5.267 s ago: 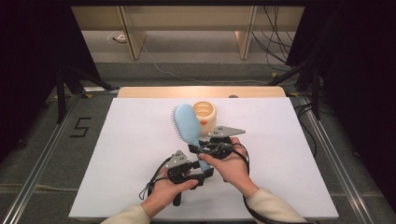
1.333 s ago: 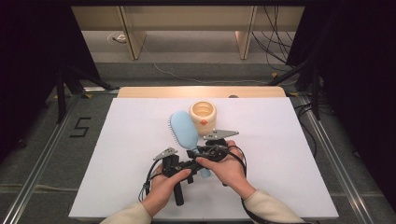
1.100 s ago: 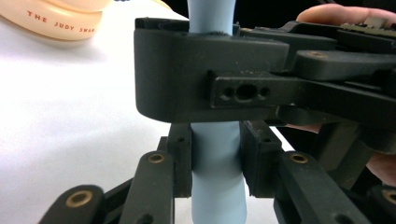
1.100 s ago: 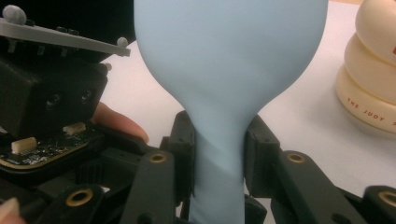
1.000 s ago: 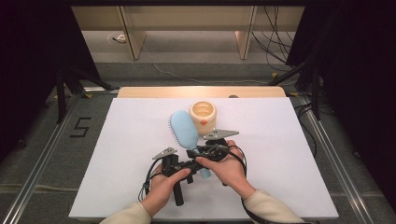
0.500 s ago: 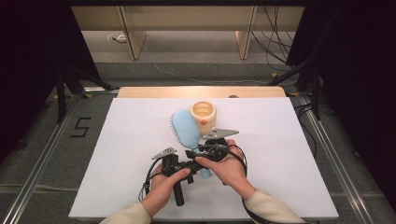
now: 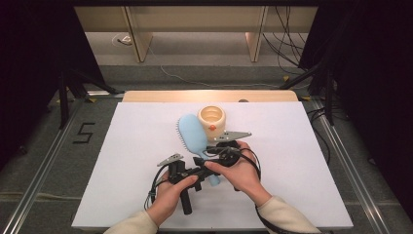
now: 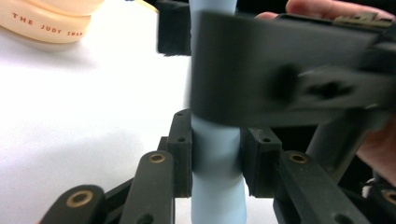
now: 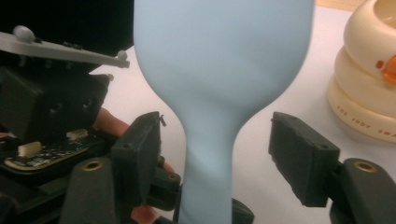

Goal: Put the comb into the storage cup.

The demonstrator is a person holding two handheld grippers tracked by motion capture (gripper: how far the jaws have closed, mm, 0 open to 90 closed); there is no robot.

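Step in hand, as judged: a handover of the light blue hairbrush point(image 7: 194, 138) between the two grippers, low over the white counter point(image 7: 131, 161). In the left gripper view the left gripper point(image 8: 215, 161) has its jaws pressed against both sides of the brush handle near its tail end, so it holds the brush. In the right gripper view the right gripper point(image 9: 224, 154) stands wide open astride the handle's neck, just below where it flares into the brush head; both pads are clear of the plastic, with a gap on each side. High view: both hands meet near the counter's middle, the left gripper nearer the person, the right gripper just ahead of it along the handle; the brush head points away, its bristles facing the person's left. The head's tip lies just beside a cream ring-shaped cup point(image 7: 212, 120) with an orange mark; whether they touch I cannot tell. Next move, likely: shut the right gripper squarely on the neck, confirm the grip, then let the left release. The neck is smooth and tapered, so slip towards the thinner part is a risk.
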